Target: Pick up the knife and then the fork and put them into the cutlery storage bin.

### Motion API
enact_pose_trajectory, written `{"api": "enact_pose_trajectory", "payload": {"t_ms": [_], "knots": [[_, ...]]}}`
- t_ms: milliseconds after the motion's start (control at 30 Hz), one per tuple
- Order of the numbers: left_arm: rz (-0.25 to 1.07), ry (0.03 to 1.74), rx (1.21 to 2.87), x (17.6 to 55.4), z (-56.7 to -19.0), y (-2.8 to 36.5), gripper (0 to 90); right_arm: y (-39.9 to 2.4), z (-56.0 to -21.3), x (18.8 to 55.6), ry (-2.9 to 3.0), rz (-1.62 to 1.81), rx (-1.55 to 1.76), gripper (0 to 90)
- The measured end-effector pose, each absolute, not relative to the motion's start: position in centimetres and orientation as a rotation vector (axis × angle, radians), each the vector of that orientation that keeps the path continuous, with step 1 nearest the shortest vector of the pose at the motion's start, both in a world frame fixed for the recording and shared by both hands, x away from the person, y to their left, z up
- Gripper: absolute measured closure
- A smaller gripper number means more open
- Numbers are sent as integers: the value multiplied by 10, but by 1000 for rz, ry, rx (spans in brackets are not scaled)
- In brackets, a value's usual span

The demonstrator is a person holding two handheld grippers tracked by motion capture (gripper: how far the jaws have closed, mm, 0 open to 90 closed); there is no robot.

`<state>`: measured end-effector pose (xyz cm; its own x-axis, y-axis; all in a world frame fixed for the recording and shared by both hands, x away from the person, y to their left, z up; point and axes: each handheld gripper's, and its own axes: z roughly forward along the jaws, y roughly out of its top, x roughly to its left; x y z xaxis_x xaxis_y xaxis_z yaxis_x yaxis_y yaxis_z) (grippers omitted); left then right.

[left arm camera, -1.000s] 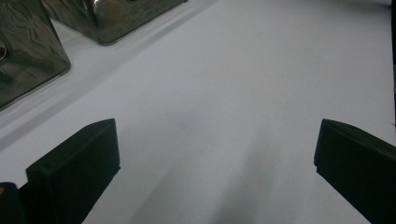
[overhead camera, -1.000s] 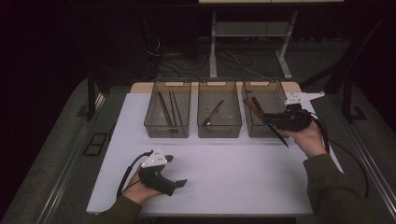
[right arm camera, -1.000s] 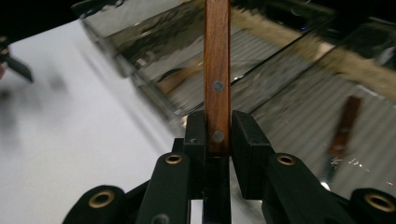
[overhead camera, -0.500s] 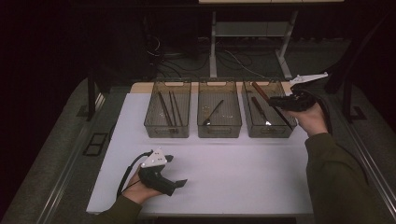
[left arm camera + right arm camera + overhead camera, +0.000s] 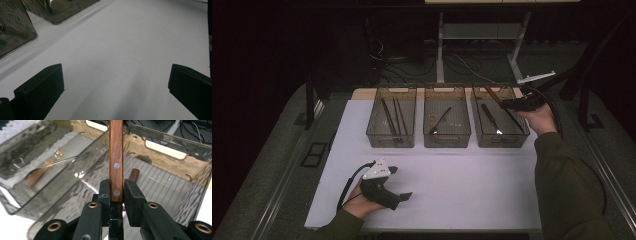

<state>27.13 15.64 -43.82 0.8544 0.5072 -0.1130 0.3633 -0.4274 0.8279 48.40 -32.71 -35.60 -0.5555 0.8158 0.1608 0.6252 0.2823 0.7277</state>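
Observation:
My right gripper (image 5: 511, 104) (image 5: 116, 188) is shut on a wood-handled utensil (image 5: 492, 95) with two rivets (image 5: 116, 157). It hovers over the far right corner of the right-hand clear bin (image 5: 502, 141) (image 5: 175, 177), with the handle pointing toward the bin's back wall. Another wood-handled utensil (image 5: 488, 115) (image 5: 134, 174) lies inside that bin. My left gripper (image 5: 400, 183) (image 5: 115, 82) rests on the white mat (image 5: 462, 185) near the front left, its jaws wide apart and open with nothing between them.
The middle bin (image 5: 447, 141) holds a spoon-like utensil (image 5: 439, 120) (image 5: 50, 165). Several dark sticks lie in the left bin (image 5: 391, 141). A table frame and cables stand on the dark floor behind the table.
The right hand has carried the utensil from the front right of the right bin up and back toward that bin's far right corner. The left gripper has stayed put.

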Motion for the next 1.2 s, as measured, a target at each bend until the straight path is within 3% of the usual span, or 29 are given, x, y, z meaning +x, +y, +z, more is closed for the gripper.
{"api": "enact_pose_trajectory", "payload": {"t_ms": [767,833,900,1200], "knots": [[179,630,2062,272,-439,156,0,-310,-396,506,2444,908,1399,763],[178,631,2062,272,-439,156,0,-309,-395,505,2456,889,1371,840],[179,629,2063,272,-439,156,0,-308,-394,504,2456,888,1369,760],[178,629,2063,271,-439,155,0,-310,-390,502,2433,914,1359,660]]}}
